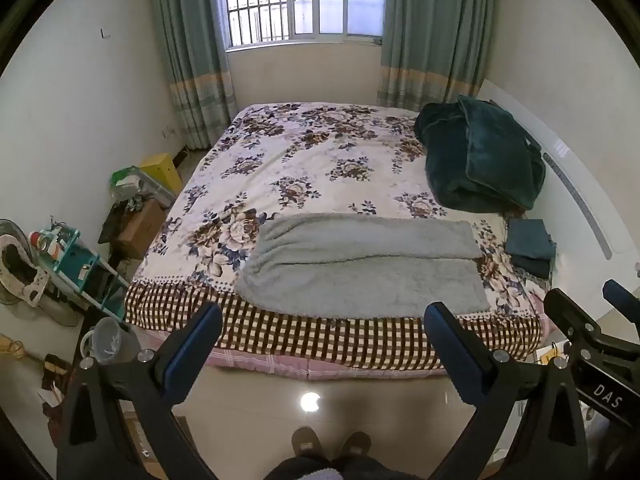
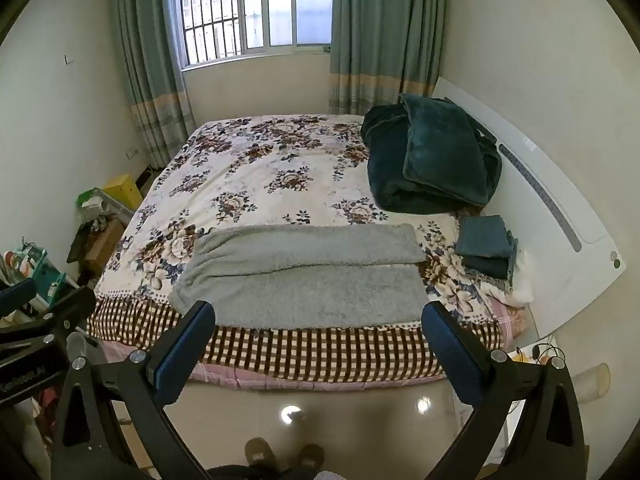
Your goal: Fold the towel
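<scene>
A grey fluffy towel [image 1: 360, 264] [image 2: 304, 276] lies folded lengthwise at the near edge of a bed with a floral cover [image 1: 304, 160] [image 2: 260, 168]. One long layer overlaps the other along a seam across its middle. My left gripper [image 1: 322, 320] is open and held back from the bed, above the floor, with nothing between its fingers. My right gripper [image 2: 320, 320] is open too, equally far back and empty. In the left wrist view the right gripper [image 1: 592, 320] shows at the right edge.
A dark green blanket [image 1: 484, 160] [image 2: 436, 160] is heaped at the bed's far right, with small folded dark cloths [image 1: 528, 242] [image 2: 486, 244] near the white headboard [image 2: 560, 208]. Cluttered shelves and boxes [image 1: 80, 256] stand left of the bed. Slippered feet [image 1: 328, 442] stand on the shiny floor.
</scene>
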Tool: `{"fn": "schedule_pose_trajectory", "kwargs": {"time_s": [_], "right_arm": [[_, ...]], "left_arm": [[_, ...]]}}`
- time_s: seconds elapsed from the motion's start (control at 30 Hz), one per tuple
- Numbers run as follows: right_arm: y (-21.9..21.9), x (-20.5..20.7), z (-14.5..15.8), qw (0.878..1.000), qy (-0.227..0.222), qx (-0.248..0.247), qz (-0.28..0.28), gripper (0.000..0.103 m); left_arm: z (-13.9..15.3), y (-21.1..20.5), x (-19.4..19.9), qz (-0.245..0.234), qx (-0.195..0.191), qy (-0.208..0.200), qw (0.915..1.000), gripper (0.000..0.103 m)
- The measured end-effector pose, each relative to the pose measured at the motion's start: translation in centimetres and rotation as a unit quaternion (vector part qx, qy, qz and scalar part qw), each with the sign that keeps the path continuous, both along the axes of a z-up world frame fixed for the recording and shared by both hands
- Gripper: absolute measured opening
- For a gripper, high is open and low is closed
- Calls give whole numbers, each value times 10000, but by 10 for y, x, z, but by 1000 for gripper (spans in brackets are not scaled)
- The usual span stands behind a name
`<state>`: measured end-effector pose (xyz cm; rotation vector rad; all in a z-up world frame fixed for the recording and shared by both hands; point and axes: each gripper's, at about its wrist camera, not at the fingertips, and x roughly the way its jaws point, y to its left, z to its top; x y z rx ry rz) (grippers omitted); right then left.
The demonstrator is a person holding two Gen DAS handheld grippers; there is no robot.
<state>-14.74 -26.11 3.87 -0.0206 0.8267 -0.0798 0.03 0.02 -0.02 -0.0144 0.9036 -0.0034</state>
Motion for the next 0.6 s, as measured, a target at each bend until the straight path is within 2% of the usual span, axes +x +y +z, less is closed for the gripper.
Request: {"fn": "schedule_pose_trajectory", "kwargs": {"time_s": [0.37,0.6], "right_arm": [[-1,-1,1,10000,-10,60,11,103],[0,2,2,10000,-14,46,3,103]], "left_arm": [[0,-6,9,-8,91,-71,9999,103],[10,-1,2,-33,95,-118,9999,103]]}}
